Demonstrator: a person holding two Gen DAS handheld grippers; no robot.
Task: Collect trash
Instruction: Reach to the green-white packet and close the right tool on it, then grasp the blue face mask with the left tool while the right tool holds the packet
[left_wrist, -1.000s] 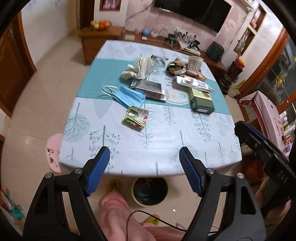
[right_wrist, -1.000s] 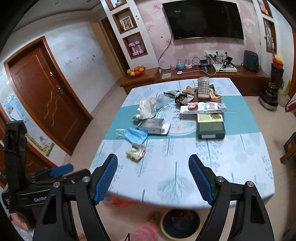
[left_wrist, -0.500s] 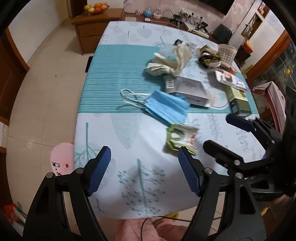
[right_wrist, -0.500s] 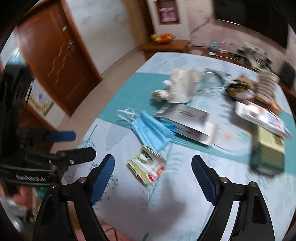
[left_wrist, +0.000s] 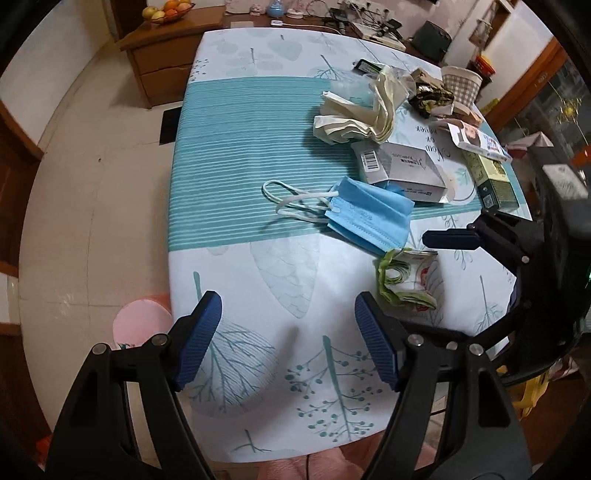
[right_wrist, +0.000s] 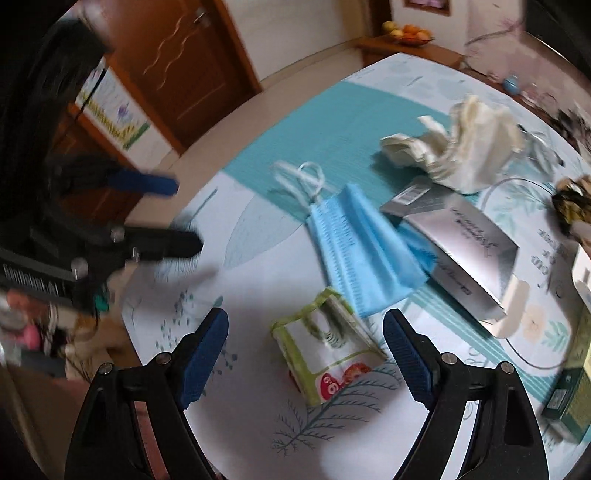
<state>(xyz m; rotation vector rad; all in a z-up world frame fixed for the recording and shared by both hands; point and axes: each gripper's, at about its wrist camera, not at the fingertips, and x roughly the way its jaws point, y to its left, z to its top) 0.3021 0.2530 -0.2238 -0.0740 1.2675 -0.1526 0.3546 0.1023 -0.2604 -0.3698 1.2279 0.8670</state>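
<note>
Left wrist: cluttered tablecloth, tiled floor beside it.

You are in a home living room: a desk under a tree-print cloth, a wooden sideboard carrying a fruit bowl, chargers and cables along the wall, a panelled wooden door, and tiled floor.

One mask, one wrapper, two boxes

Pale tiled floor, wooden sideboard, brown door.
</note>
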